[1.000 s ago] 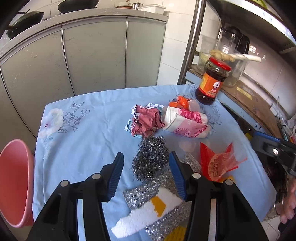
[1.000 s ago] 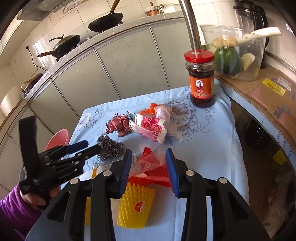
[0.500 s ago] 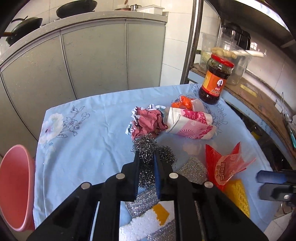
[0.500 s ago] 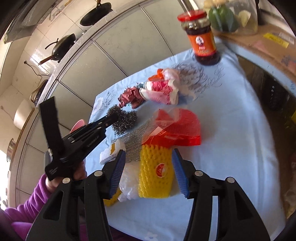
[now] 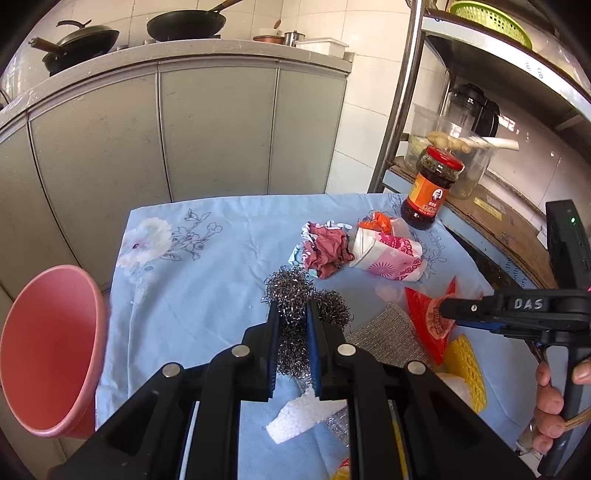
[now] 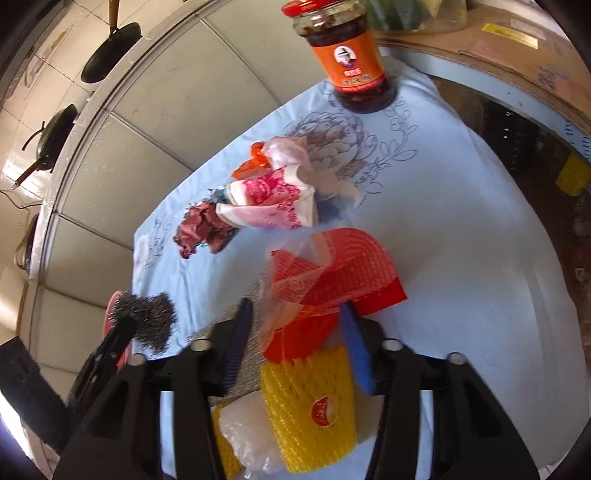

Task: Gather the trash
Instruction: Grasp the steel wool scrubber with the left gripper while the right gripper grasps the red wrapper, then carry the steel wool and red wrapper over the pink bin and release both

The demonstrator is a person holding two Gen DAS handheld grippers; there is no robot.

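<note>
L hand-held gripper [image 5: 291, 314]: pinching steel-wool scourer [image 5: 291, 295], raised off worktop [image 5: 192, 295]. R hand-held gripper [image 6: 299, 325]: jaws closing round red mesh wrapper [image 6: 332, 277], beside yellow foam net [image 6: 310, 402].

This is a home kitchen. Two black woks [image 5: 186, 24] sit on a long grey cabinet counter [image 5: 192, 51] against white wall tiles [image 5: 373, 96]. A metal shelf rack [image 5: 402, 96] holds a black-based blender [image 5: 471, 107]. At the far right corner of the blue flowered tabletop [image 5: 207, 273] stands a red-lidded glass jar of chilli sauce [image 5: 430, 186].
</note>
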